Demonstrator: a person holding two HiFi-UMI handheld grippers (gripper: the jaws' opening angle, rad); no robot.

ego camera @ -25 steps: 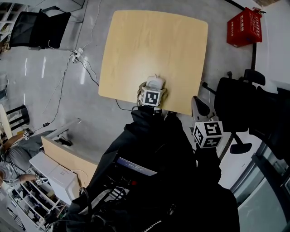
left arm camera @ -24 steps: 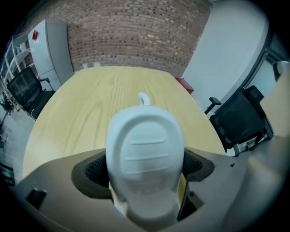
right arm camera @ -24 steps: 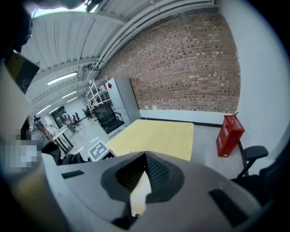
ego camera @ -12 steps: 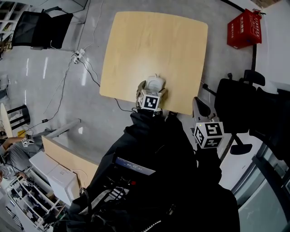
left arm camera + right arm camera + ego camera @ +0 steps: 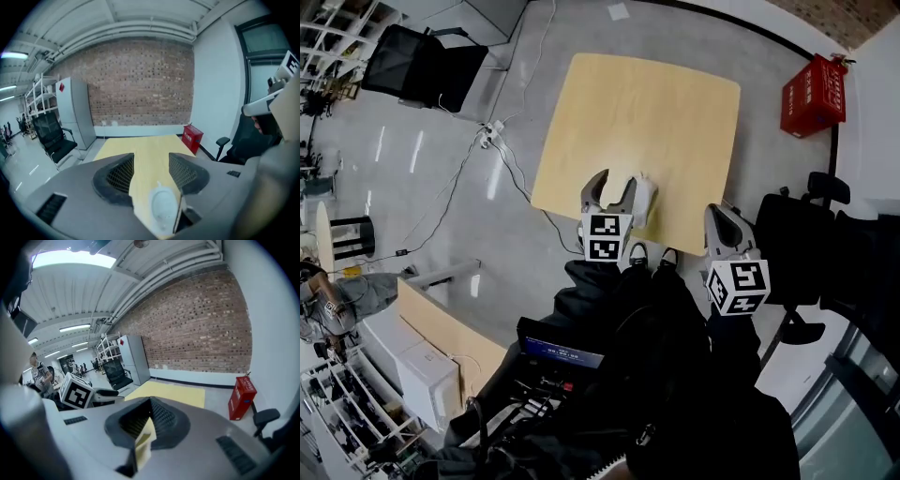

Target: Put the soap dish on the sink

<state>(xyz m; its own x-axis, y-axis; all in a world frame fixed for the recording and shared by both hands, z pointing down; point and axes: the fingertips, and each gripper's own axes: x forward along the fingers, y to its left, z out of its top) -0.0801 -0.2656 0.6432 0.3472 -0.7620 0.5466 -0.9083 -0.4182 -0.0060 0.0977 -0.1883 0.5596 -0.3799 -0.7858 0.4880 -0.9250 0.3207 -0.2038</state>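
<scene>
A white oval soap dish [image 5: 643, 201] lies on the light wooden table [image 5: 656, 103] near its front edge. The left gripper view shows the soap dish [image 5: 164, 208] far below, on the table [image 5: 150, 147], in the gap between the jaws. My left gripper [image 5: 613, 184] hangs above the table just left of the dish. Its jaws are apart and closing, with nothing between the pads. My right gripper [image 5: 713, 212] floats off the table's front right corner. In the right gripper view the right gripper [image 5: 149, 402] has its jaws closed tip to tip on nothing. No sink is in view.
A red crate [image 5: 813, 82] stands on the floor at the far right. Black office chairs sit at the far left [image 5: 427, 66] and at the right [image 5: 806, 234]. Cables and a power strip [image 5: 492, 131] lie left of the table. A wooden desk [image 5: 441, 328] is at lower left.
My left gripper, which stood low around the soap dish, has lifted clear and its jaws have narrowed. The dish stays on the table. The right gripper rose a little.
</scene>
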